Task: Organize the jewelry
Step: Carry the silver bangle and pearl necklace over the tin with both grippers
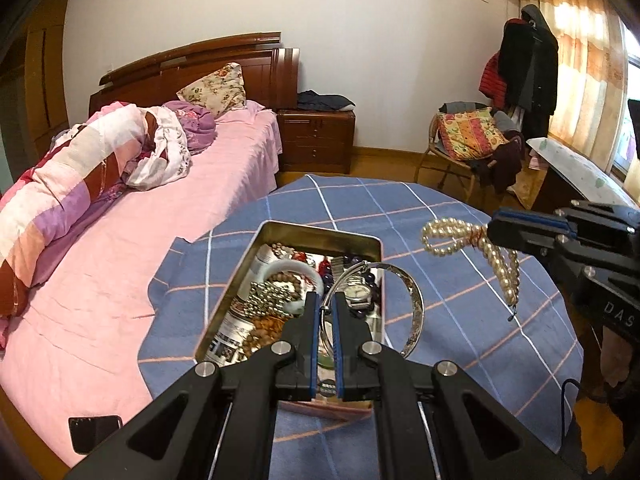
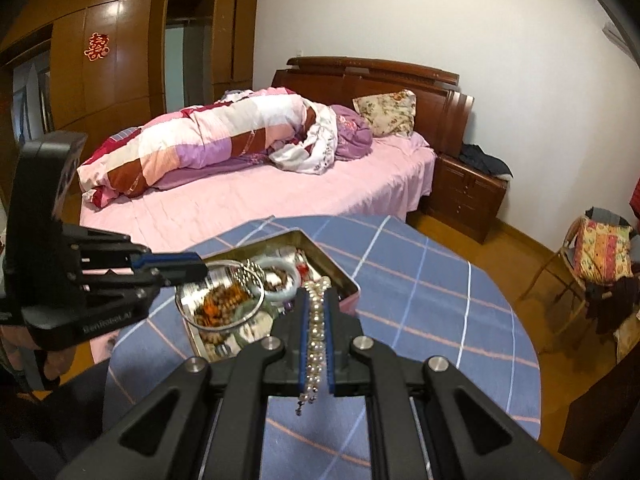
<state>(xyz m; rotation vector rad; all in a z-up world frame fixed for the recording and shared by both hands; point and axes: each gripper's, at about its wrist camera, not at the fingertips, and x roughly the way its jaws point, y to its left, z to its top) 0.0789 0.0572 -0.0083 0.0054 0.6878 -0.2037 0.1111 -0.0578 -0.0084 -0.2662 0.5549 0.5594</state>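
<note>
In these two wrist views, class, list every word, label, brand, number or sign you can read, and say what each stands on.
"DAS": white letters, cut off, on the black body of the right gripper.
Pale lettering on the left gripper body: blurred, unreadable.
Red paper sign on the wardrobe door: a decorative Chinese character, too small to read with confidence.
Printed paper lining the tin: too small to read.
Watch dial: unreadable.

A bedroom with plain white walls and an orange wooden floor. A dark wooden bed with a pink sheet stands against the wall, a matching wooden nightstand beside it. Floral curtains glow with daylight; tall brown wardrobes line another wall.
</note>
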